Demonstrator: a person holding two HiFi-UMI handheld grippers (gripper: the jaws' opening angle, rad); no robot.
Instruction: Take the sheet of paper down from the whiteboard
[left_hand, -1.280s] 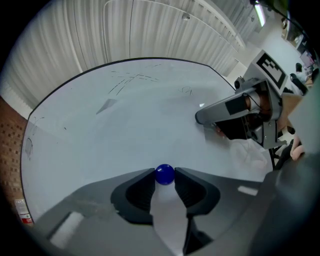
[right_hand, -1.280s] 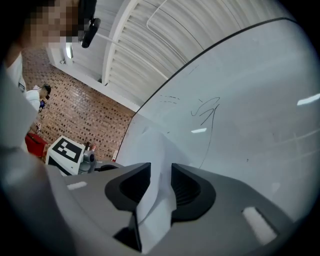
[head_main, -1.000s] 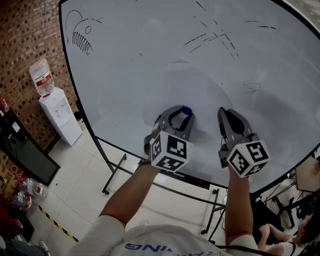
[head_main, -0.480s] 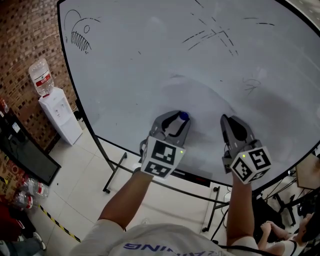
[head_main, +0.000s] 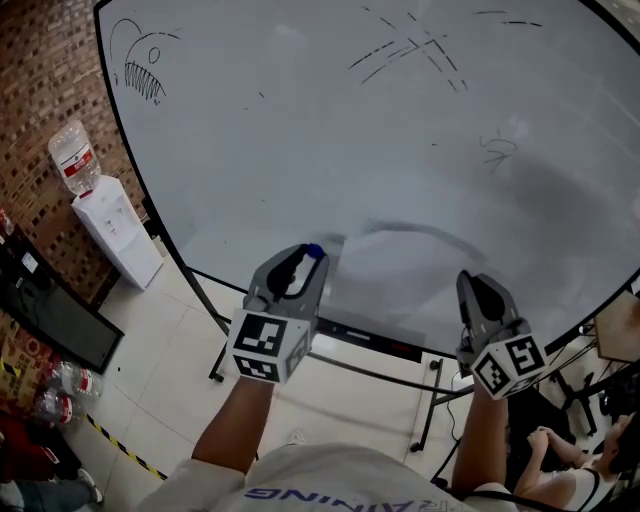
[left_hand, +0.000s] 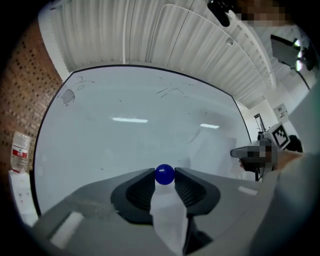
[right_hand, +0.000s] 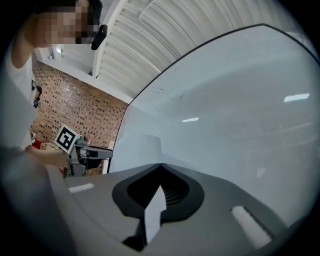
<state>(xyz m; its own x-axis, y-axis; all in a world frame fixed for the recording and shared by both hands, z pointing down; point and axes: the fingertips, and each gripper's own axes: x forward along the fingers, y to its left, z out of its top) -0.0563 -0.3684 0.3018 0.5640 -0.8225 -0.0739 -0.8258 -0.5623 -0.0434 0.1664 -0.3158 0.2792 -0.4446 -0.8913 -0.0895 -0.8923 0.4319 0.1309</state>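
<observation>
Sheet of paper (head_main: 400, 268) spans between both claws, low on the whiteboard (head_main: 300, 120), long axis left-right. Left claw (head_main: 312, 258) is wide but clamped on a blue round magnet (left_hand: 164, 174) plus a sheet corner. Right claw (head_main: 472, 286) is pinched tight on the opposite edge. Head view gives only a faint sheet outline; the gripper views show paper in the jaws.

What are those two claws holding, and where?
The left gripper pinches a blue ball with the sheet of paper; the right gripper clamps the sheet's other end.
</observation>
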